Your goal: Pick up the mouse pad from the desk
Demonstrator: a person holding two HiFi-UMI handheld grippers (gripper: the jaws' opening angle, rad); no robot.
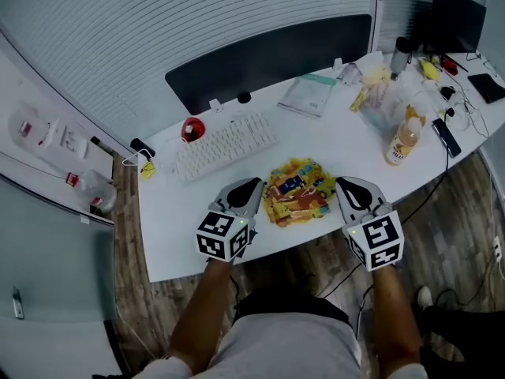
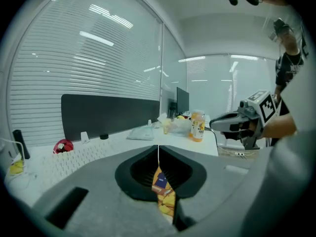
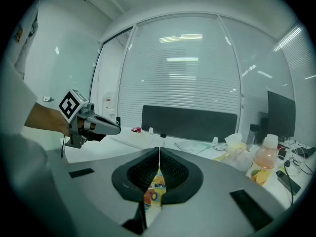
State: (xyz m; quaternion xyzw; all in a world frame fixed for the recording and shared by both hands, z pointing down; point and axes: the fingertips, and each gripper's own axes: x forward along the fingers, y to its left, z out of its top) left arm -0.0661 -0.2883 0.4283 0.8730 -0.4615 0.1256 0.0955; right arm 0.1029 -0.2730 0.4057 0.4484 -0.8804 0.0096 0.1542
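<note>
The mouse pad (image 1: 298, 193), printed in yellow with blue and red patches, lies nearer to me than the keyboard (image 1: 225, 146) and off its right end, over the front strip of the white desk (image 1: 331, 136). Its surface is rippled. I cannot tell whether its middle touches the desk.

My left gripper (image 1: 252, 186) is clamped on the pad's left edge. In the left gripper view the jaws meet at the tips, with a strip of the pad pinched below the closing line. My right gripper (image 1: 346, 185) is clamped on the pad's right edge in the same way, its jaws together on the printed sheet. Both grippers point away from me, toward the keyboard side of the desk.

A red object (image 1: 192, 129) sits just beside the keyboard's far left corner. An orange drink bottle (image 1: 403, 139) stands upright, well to the right of the keyboard. A dark partition panel (image 1: 268, 58) stands behind the keyboard.
</note>
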